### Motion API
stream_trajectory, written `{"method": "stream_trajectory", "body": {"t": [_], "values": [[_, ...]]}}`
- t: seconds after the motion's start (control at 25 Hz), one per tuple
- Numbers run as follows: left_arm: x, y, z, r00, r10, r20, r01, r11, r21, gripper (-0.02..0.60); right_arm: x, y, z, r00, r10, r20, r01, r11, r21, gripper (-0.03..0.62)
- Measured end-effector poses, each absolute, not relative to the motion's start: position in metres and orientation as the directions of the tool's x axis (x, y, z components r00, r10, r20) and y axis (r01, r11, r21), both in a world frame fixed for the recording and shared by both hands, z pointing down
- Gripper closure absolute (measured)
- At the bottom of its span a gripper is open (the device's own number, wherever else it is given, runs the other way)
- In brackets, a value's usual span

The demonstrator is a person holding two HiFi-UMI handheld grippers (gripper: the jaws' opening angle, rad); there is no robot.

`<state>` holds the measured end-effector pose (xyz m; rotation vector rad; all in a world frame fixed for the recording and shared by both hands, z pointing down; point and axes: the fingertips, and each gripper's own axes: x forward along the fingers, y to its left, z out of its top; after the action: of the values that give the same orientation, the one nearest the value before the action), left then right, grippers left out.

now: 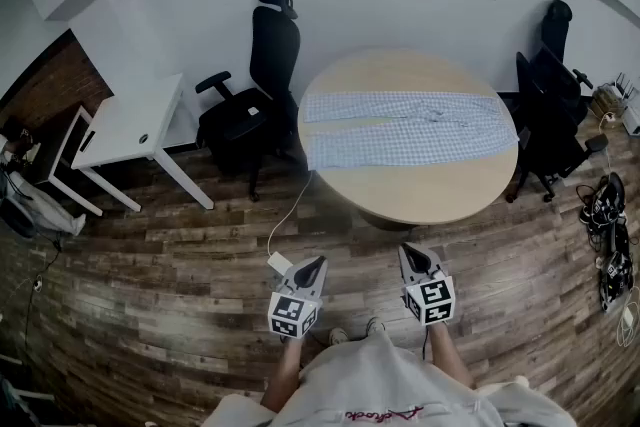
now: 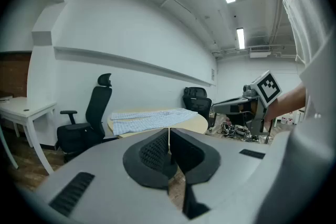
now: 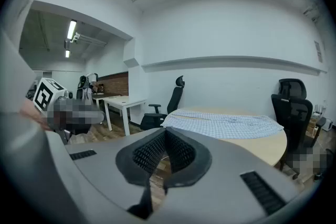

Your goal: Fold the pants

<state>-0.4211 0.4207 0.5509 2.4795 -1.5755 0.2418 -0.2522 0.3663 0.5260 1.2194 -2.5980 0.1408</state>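
Pants (image 1: 405,127) are what this job turns on, and neither tool has hold of them. The left gripper (image 1: 311,263) has its jaws drawn together, with only a thin slit between the ribbed pads and nothing in it. The right gripper (image 1: 414,256) is likewise closed on nothing. Both are held low in front of the person, side by side, tipped slightly downward and aimed toward the round table (image 1: 430,200). A stretch of wooden floor (image 1: 180,265) lies between them and the table's near edge (so they are well apart from the cloth). On the table the garment lies spread flat at full length across the far half. Its two legs run side by side toward the left edge with a sliver of tabletop showing between them, and the waist is toward the right edge. The near half of the tabletop carries nothing that I can see. By my reading the fold has not begun: no part of the fabric is doubled over, and the only thing in place is the flat layout itself. What is left looks like the whole task, namely stepping up to the near edge, opening the jaws, taking hold of the cloth, laying one leg over the other and then folding the length down. Further out, a black office chair (image 1: 262,85) stands beyond the table's left edge and another chair (image 1: 545,105) by its right edge. A white desk (image 1: 130,125) stands further left, and a white cable (image 1: 285,225) trails over the floor.
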Motion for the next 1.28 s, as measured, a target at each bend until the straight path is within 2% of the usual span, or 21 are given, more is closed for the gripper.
{"method": "stream_trajectory", "body": {"t": [0.96, 1.28], "values": [[-0.455, 0.425, 0.569, 0.478, -0.843, 0.247, -0.877, -0.472, 0.084, 0.548, -0.295, 0.387, 0.541, -0.590, -0.750, 0.300, -0.779, 0.626, 0.032, 0.565], [-0.453, 0.402, 0.581, 0.485, -0.832, 0.269, -0.873, -0.478, 0.094, 0.548, -0.300, 0.359, 0.552, -0.598, -0.738, 0.313, -0.773, 0.634, 0.016, 0.565]]}}
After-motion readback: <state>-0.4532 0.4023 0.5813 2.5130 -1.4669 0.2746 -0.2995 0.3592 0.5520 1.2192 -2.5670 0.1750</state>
